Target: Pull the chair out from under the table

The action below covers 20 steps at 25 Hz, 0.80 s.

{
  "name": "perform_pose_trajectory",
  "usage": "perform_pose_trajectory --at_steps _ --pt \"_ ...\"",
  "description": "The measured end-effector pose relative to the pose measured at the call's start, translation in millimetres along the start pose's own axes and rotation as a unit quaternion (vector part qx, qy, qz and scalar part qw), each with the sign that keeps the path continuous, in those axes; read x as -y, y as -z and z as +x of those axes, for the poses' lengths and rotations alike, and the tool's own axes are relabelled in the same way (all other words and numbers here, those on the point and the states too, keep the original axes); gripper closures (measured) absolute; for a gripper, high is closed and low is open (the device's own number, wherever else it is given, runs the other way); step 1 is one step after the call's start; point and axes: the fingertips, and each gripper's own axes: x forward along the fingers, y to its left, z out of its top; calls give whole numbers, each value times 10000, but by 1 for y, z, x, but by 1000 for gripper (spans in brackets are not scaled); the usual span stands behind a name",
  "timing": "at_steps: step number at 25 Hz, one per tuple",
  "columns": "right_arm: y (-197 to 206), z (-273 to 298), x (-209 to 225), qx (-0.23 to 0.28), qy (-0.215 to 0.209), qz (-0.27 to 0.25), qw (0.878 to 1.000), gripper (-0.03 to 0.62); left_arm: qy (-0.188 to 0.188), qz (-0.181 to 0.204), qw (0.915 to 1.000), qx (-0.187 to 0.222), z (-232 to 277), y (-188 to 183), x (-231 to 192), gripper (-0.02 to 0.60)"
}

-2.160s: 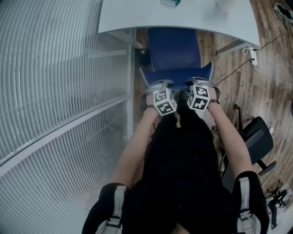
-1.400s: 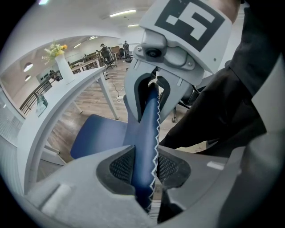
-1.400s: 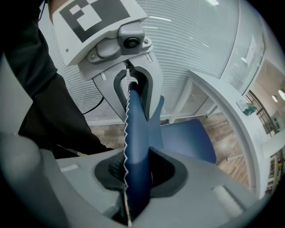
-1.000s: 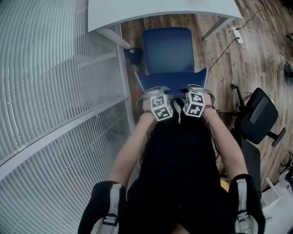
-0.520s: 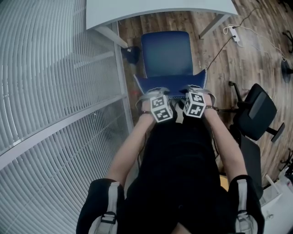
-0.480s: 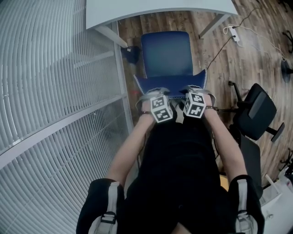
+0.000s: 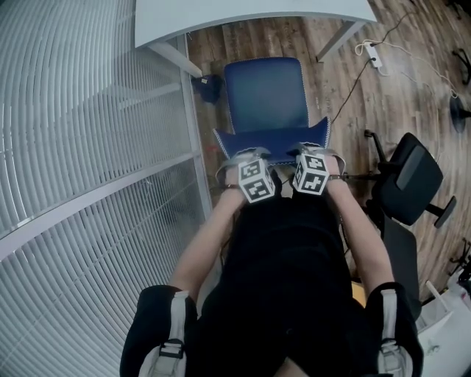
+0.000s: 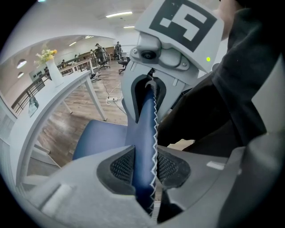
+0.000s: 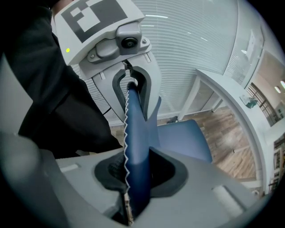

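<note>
Wood-plank floor (image 7: 250,40) now shows between the curved white table (image 7: 243,11) and the blue padded office chair (image 7: 266,94). A couple of seconds ago its seat was still tucked under the table edge; it has since come back toward the person and stands clear. The left gripper (image 8: 144,165) and right gripper (image 9: 136,171) sit side by side, each partly closed and pinching the backrest's zigzag-stitched top edge. Judging by that gap, the pull looks nearly finished. A black chair (image 7: 408,184) stands nearby on the right.
</note>
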Motion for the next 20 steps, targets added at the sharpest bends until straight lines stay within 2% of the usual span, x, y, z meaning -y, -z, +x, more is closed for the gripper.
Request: perform_pose_trajectory --at_steps 4,8,20 --pt "5 -2 -7 -16 -72 -25 10000 493 157 -58 9998 52 0 -4 9 471" --pt "4 -2 -10 -10 -75 -14 10000 493 154 -148 9997 103 -1 -2 11 468" --pt "5 -5 -11 151 -7 -39 9999 465 324 -83 9992 209 -2 -6 15 442"
